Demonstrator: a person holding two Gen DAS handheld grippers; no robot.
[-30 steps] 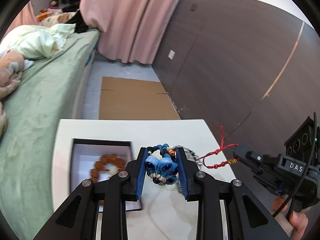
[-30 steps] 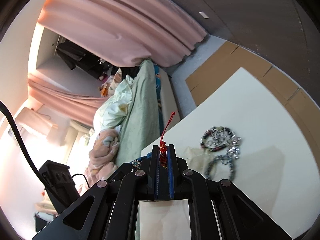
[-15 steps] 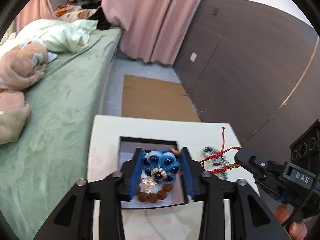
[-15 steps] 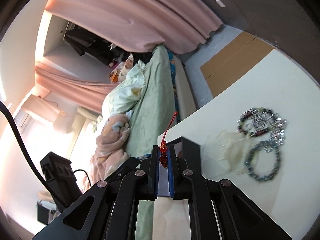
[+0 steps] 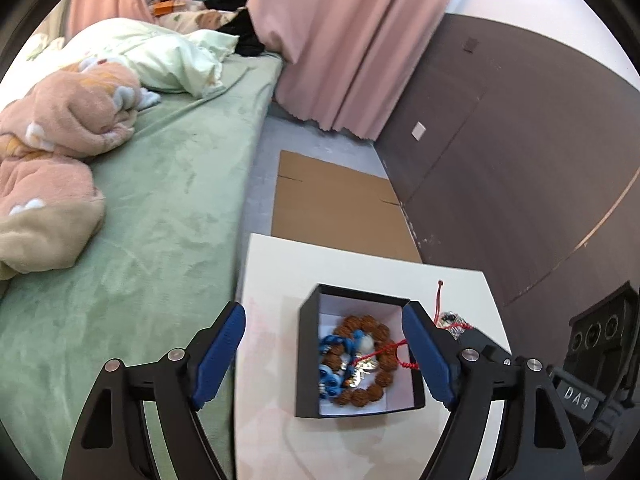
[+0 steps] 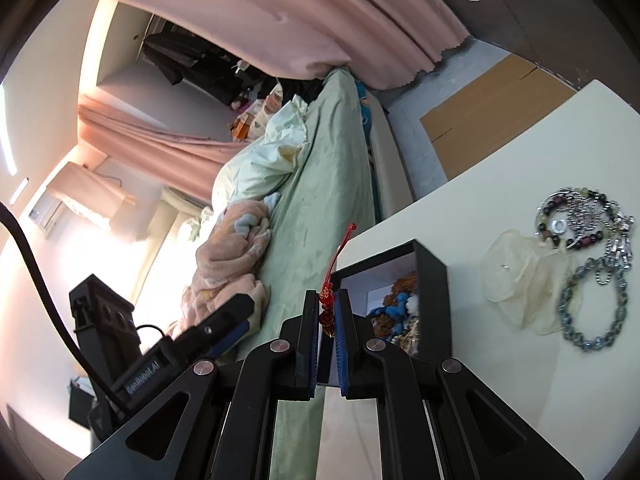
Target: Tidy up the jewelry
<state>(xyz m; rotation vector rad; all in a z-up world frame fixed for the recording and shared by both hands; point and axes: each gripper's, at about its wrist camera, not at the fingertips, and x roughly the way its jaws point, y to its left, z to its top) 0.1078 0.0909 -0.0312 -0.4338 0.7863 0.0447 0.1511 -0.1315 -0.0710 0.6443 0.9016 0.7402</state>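
A black box [image 5: 308, 360] with a white lining stands on the white table [image 5: 272, 280]. Inside lie a brown bead bracelet [image 5: 364, 322] and a blue bead piece [image 5: 332, 360]. My left gripper [image 5: 324, 312] hangs over the box, its jaws opening wide with nothing pressed between the pads. In the right wrist view my right gripper [image 6: 327, 300] is shut on a red bead cord [image 6: 326, 308] at the near edge of the box [image 6: 432, 280]. The cord's red string [image 5: 384, 350] trails across the box's inside.
Beaded bracelets [image 6: 576, 220], a silver chain bracelet [image 6: 592, 308] and a translucent pouch [image 6: 516, 280] lie on the table right of the box. A green bed [image 5: 140, 240] with bedding runs along the table's left edge. Cardboard [image 5: 332, 204] lies on the floor beyond.
The left gripper has opened and let the blue bead piece drop into the box. Both grippers have shifted over toward the box. The right gripper has stayed shut on the red cord.
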